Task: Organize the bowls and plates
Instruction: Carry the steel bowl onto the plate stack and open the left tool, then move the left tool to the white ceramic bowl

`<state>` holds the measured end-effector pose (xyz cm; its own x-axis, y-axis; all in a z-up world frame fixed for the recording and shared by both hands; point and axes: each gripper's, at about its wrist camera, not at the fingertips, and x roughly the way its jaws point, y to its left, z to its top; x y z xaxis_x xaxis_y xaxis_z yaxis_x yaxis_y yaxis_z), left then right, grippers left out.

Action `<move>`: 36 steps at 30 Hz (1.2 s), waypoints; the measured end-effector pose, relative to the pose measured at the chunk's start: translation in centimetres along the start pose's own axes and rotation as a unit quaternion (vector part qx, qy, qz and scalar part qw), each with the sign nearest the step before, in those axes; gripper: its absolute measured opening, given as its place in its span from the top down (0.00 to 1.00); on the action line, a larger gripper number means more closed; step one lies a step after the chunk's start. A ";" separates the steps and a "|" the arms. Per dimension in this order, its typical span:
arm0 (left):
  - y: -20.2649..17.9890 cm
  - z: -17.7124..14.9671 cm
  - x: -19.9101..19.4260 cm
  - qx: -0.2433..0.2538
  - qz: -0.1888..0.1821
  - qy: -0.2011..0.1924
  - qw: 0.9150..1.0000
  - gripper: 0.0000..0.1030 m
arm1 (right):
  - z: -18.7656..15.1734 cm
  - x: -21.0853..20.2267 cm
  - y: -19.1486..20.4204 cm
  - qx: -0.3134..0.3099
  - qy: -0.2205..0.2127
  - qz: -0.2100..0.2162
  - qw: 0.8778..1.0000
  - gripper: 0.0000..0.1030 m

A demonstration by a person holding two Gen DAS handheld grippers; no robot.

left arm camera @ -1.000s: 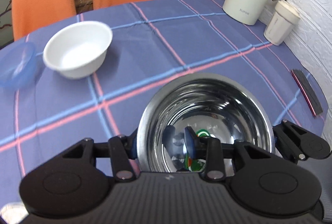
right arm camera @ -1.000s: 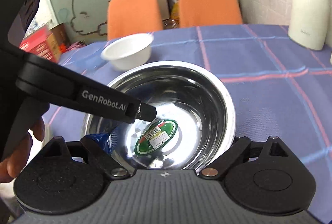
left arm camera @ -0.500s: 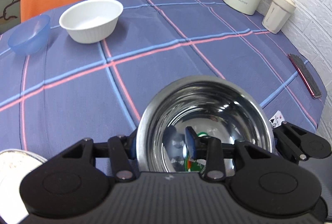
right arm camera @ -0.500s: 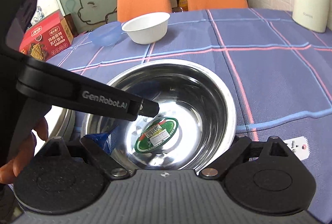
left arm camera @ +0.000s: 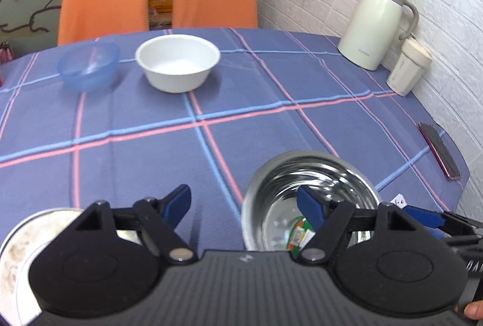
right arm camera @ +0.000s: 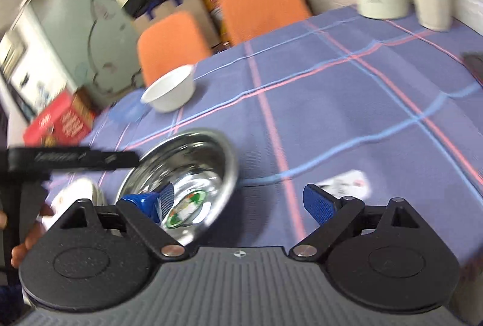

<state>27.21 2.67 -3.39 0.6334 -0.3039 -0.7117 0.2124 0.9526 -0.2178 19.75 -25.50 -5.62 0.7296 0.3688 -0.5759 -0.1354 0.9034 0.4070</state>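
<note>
At the near left edge in the left wrist view lies a round, stained metal plate (left arm camera: 12,253), partly hidden behind the left tongs (left arm camera: 246,203), whose blue ribbed pads stand wide apart and grip nothing. Farther back on the checked purple tabletop (left arm camera: 145,150) sit a translucent blue plastic bowl (left arm camera: 88,66) and, just beside it, a smooth white bowl (left arm camera: 178,62). Right of the left tongs, near the front edge, rests a shiny steel bowl (left arm camera: 305,190) with a green sticker inside; one blue pad overlaps its rim in the picture. A cream jug (left arm camera: 377,24) and a ribbed cup (left arm camera: 409,67) stand at the brick wall. In the blurred right view, the right tongs (right arm camera: 238,202) also gape wide and empty, the steel bowl to their left.
</note>
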 end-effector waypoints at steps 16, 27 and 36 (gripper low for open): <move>3.1 1.5 -1.8 -0.018 0.009 -0.021 1.000 0.25 | 2.0 0.9 -0.6 0.003 0.006 0.003 1.000 0.22; 7.1 14.3 2.9 0.036 -0.016 -0.051 0.998 0.24 | 10.9 10.5 7.1 -0.188 0.051 0.021 0.981 0.22; 10.0 19.0 12.0 0.039 -0.034 0.016 0.999 0.24 | 13.3 20.2 10.3 -0.249 0.124 0.027 0.960 0.22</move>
<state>51.07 8.33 -1.48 0.5917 -0.3659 -0.7184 0.3115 0.9256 -0.2149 41.99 -11.64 -3.65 0.5390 0.4032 -0.7396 -0.5175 0.8512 0.0869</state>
